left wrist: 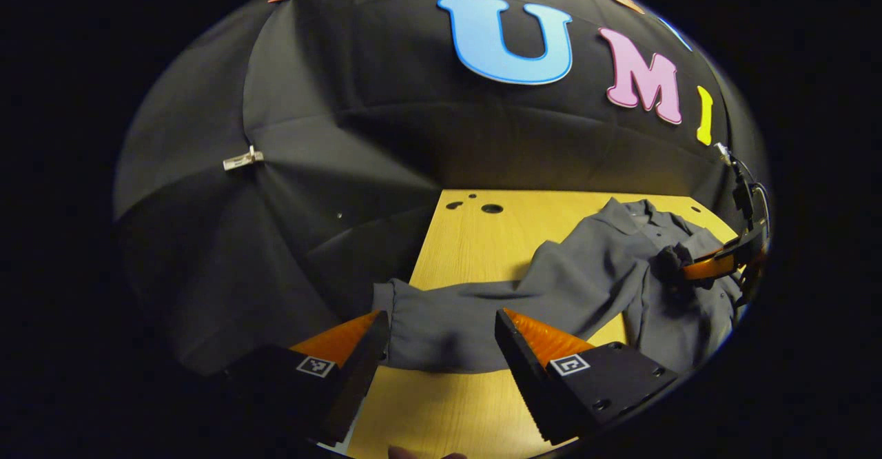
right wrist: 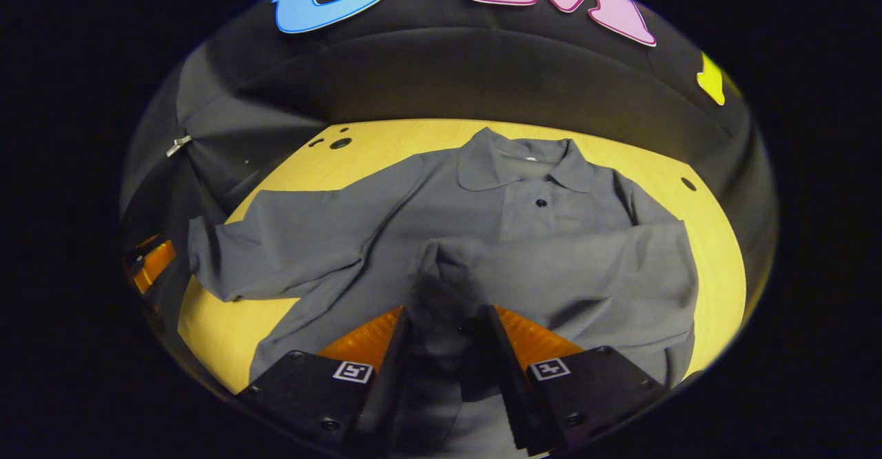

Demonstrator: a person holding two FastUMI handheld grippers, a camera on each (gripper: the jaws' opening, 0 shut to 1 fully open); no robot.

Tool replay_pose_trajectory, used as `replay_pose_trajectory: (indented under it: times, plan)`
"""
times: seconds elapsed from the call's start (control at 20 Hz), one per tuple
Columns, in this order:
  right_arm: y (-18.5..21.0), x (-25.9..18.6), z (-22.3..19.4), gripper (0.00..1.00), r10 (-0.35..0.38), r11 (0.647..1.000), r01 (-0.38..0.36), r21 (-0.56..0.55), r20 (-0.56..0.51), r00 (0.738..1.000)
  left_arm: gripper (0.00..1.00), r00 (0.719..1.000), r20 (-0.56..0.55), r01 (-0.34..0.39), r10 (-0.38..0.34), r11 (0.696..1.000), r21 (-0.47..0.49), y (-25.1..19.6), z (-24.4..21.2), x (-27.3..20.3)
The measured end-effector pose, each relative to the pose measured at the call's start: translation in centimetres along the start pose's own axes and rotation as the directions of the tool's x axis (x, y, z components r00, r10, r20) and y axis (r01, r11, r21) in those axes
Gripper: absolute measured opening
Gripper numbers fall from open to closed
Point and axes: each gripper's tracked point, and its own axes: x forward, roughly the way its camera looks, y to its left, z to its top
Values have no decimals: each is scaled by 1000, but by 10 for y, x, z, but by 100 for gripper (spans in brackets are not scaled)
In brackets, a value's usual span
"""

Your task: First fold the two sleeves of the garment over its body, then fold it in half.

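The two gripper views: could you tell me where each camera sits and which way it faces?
Left gripper view: rides on the left gripper, low at the table's left edge, facing the outstretched sleeve between its open fingers; the right gripper shows farther off.
Right gripper view: rides on the right gripper, above the shirt, facing its collar; its fingers pinch the other sleeve's cuff.
Shared: the grey shirt, wooden table and black booth wall.

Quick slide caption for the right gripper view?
Right gripper pinching a sleeve cuff over the grey shirt spread on the table.
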Motion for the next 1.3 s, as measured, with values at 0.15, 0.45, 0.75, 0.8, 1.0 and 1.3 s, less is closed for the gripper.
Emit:
replay_pose_trajectory:
  times: [0.15, 0.45, 0.75, 0.8, 1.0, 1.3]
  plan:
    - [14, -17, 23, 73, 63, 998, -63, -7, 67, 996, 98, 998, -56, -21, 21, 1000, -2, 10, -21, 17]
    - [-13, -51, 36, 79, 29, 1000, -30, 5, 129, 991, 98, 989, -134, -60, 61, 998, 10, 24, -42, 45]
    - [-40, -63, 10, 80, -33, 999, 30, 39, 97, 995, 96, 975, -221, -23, 22, 1000, -1, 16, -67, 54]
    - [-41, -64, 7, 80, -34, 999, 30, 40, 96, 995, 81, 972, -234, 11, -8, 1000, 8, 12, -70, 56]
    - [-45, -70, -3, 80, -56, 998, 54, 23, 88, 995, 23, 974, -225, 26, -8, 997, 77, 12, -66, 51]
    - [-82, -98, 9, 80, -106, 993, 97, 71, 144, 984, 5, 989, -135, 70, -60, 995, 68, -18, -16, 16]
